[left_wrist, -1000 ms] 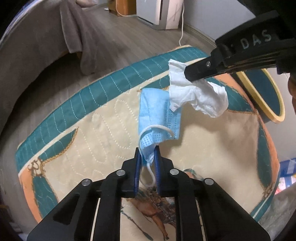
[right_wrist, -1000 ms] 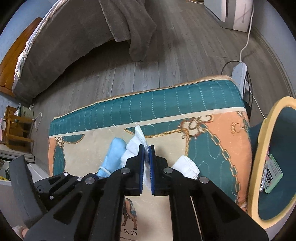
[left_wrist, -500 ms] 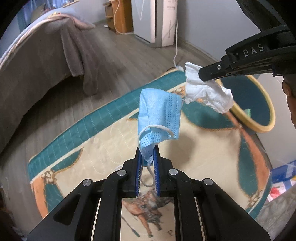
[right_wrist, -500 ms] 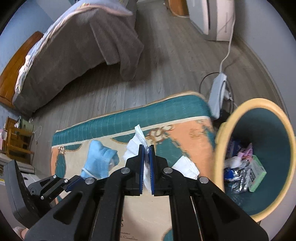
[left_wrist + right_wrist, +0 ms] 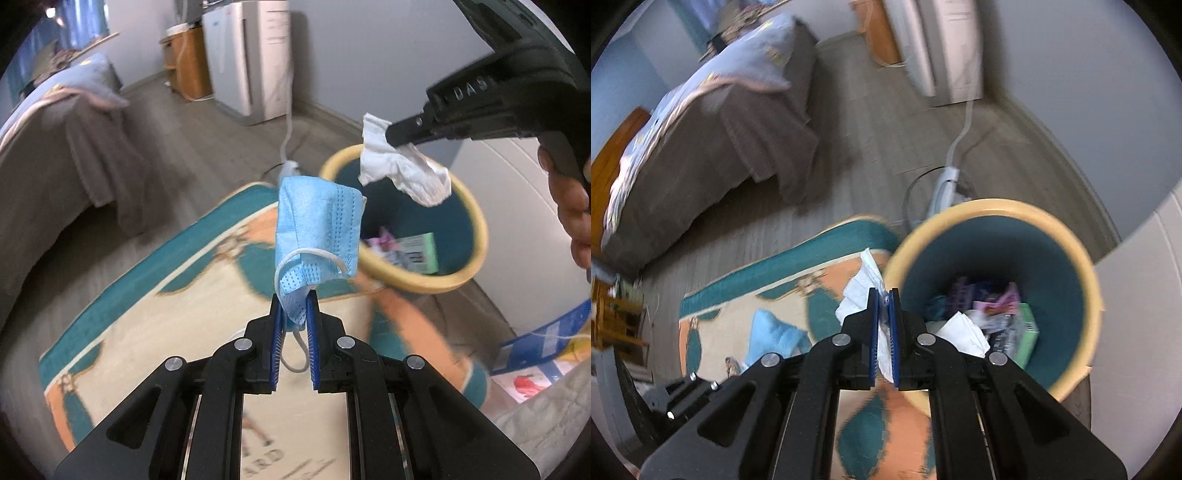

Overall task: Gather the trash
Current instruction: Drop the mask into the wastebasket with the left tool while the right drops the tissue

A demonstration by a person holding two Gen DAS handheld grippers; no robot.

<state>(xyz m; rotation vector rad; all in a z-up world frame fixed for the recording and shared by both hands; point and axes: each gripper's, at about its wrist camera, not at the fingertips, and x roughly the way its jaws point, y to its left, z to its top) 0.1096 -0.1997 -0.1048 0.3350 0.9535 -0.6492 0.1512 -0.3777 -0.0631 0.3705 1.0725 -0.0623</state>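
Above the rug (image 5: pixel 155 325), left of the bin (image 5: pixel 476 236), the left gripper (image 5: pixel 294 314) is clamped on one blue mask (image 5: pixel 317 225). Over the bin's rim, the right gripper (image 5: pixel 884 314) pinches one white tissue (image 5: pixel 402 166). Only the left view shows the right gripper's body and a hand (image 5: pixel 572 206); only the right view shows the bin's trash plainly, including one green box (image 5: pixel 1027 332).

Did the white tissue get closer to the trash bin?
Yes. The right tool carried the white tissue off the rug toward the trash bin; a second ago it hung over the rug, now over the bin's rim.
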